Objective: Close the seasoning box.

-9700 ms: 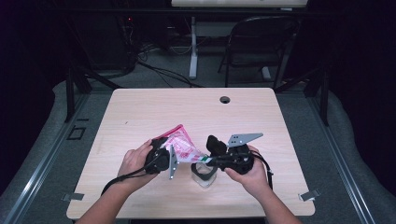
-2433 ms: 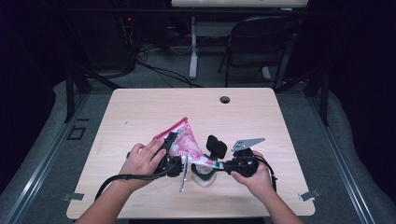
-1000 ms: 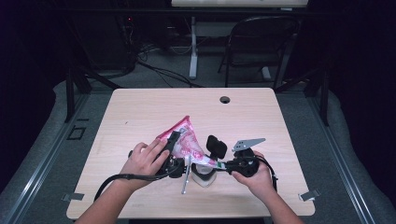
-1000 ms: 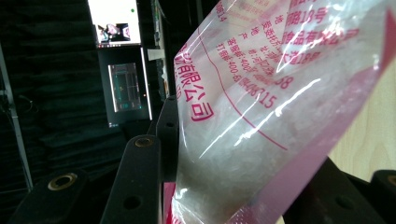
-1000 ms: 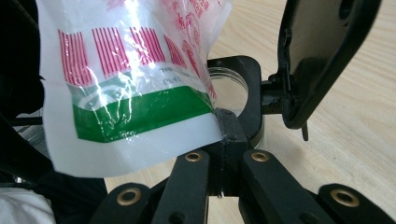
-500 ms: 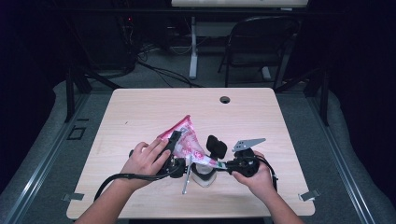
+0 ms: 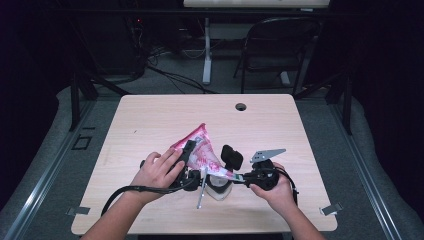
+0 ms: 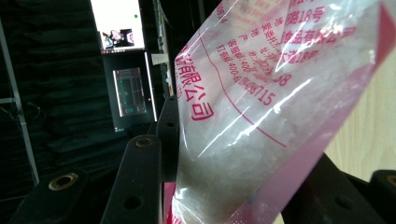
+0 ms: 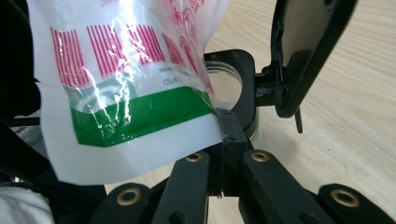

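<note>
Near the front edge of the surface [image 7: 150, 115], left tongs [image 7: 187, 162] are clamped on the pink bag [image 7: 200, 150], tilted over the jar [image 7: 218, 187]; right tongs [image 7: 239, 177], clamped on the bag's lower corner beside the jar

I count one bag [image 7: 202, 152] of white crystals, one jar [image 7: 218, 186], one black lid [image 7: 232, 157] hinged open, one spoon [image 7: 201, 189], and two grippers: left [image 7: 186, 170] and right [image 7: 239, 177]. One chair [image 7: 276, 49] stands behind my one table [image 7: 165, 114].
</note>
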`<state>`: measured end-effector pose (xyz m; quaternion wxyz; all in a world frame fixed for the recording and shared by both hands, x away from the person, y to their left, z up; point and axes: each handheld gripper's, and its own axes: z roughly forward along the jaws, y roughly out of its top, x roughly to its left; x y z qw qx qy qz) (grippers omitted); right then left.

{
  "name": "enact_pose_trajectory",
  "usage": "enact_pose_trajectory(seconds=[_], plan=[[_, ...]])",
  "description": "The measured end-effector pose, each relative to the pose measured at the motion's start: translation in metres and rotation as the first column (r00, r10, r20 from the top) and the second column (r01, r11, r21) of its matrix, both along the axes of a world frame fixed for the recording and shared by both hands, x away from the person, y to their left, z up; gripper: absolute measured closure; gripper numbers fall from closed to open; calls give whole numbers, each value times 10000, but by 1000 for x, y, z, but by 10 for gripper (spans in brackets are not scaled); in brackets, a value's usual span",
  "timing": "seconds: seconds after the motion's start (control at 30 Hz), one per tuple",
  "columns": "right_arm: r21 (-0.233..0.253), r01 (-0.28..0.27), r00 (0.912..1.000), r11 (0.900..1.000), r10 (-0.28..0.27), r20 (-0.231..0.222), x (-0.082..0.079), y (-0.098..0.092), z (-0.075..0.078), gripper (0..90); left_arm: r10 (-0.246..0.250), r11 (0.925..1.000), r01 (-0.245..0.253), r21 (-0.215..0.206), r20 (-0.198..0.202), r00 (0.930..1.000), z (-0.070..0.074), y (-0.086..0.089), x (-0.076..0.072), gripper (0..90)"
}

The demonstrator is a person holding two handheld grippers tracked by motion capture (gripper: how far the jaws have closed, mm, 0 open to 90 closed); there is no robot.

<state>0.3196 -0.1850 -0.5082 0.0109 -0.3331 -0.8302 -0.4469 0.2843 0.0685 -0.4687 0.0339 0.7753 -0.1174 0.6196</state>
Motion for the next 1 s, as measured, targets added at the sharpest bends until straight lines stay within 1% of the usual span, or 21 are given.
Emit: enact_pose_trajectory(seconds=[0.13,0.17,0.2,0.23,0.27,0.37,0.4,0.43,0.47,0.57,0.6,0.63,0.67,0.7,0.73,0.77,0.9,0.93,1.0], plan=[[35,10,10000,10000,-10,-13,0,1,0,900,-12,10000,12,52,64,10000,1,0,-1,639],[39,7,10000,10000,-7,-16,0,1,0,900,-16,10000,15,91,32,10000,2,0,-1,640],[-3,-21,10000,10000,21,-22,-1,1,0,900,39,10000,-39,6,-86,10000,1,1,-1,640],[5,-22,10000,10000,22,-29,-1,1,0,900,-23,9999,22,133,41,10000,2,0,-1,640],[14,33,10000,10000,-33,-25,-1,1,0,900,27,9999,-26,145,-54,10000,1,0,-2,641],[8,51,10000,10000,-51,-38,-2,2,0,900,-14,9999,14,108,28,10000,1,0,-2,642],[15,43,10000,10000,-43,-36,-2,2,0,900,-27,10000,26,63,109,9999,2,1,-2,642],[19,33,10000,10000,-33,-32,-2,2,0,900,31,10000,-31,22,2,10000,1,1,-3,642],[89,31,10000,10000,-30,-50,-2,2,-1,900,24,10000,-24,18,17,10000,1,1,-3,643],[25,-12,10000,10000,13,-46,-2,2,-1,900,34,10000,-34,62,7,10000,2,1,-3,643],[-11,-28,10000,10000,28,-47,-2,2,-1,900,-49,9999,47,136,115,9999,2,0,-3,643],[-14,-24,10000,10000,24,-49,-2,2,-1,900,8,9999,-8,131,14,10000,1,0,-3,643],[-21,-31,10000,10000,31,-45,-2,2,-1,900,16,9999,-16,141,-6,10000,1,0,-3,643],[-23,-31,10000,10000,31,-40,-2,2,-1,900,2,9999,-3,143,9,10000,1,0,-3,643],[-5,-26,10000,10000,26,-37,-2,2,-2,900,-68,9998,66,190,113,9999,2,0,-3,643],[-3,-24,10000,10000,24,-41,-1,1,-2,900,-71,9999,70,129,118,9999,1,0,-3,643],[32,17,10000,10000,-17,-89,-2,1,-3,900,-79,9998,77,155,132,9999,1,-1,-3,643],[32,18,10000,10000,-18,-95,-2,1,-3,900,-84,9997,81,235,112,9999,1,-1,-3,643],[29,21,9999,10000,-21,-109,-2,1,-3,900,-80,9996,77,255,121,9999,1,-1,-3,642]])
